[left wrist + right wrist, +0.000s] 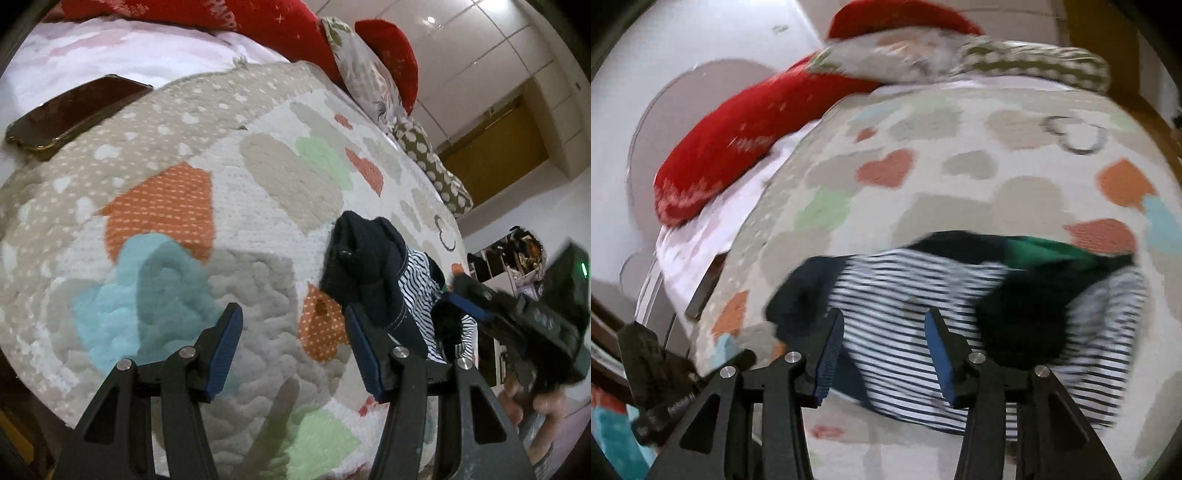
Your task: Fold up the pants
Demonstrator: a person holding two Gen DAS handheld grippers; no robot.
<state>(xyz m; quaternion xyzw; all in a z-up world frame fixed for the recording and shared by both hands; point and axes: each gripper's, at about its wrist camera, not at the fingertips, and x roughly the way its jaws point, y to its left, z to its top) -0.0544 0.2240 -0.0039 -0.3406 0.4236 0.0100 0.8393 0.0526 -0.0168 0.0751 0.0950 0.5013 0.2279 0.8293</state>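
Fingers of the left gripper (291, 347) stand wide apart and hold nothing, over the heart-patterned blanket (229, 177) on the bed. Just beside its right finger lie the bunched pants (373, 266), dark with a striped lining; a phone (74, 114) lies far left. From the right wrist, the right gripper (884, 354) is likewise spread and empty above the pants (923, 314), which lie crumpled on the blanket (960, 147) below red pillows (738, 147).

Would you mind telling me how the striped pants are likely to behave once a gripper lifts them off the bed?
The striped pants lie crumpled in soft folds, so they will probably sag and drape. They look thin, likely light. Bunched layers may unfurl or slip unevenly.
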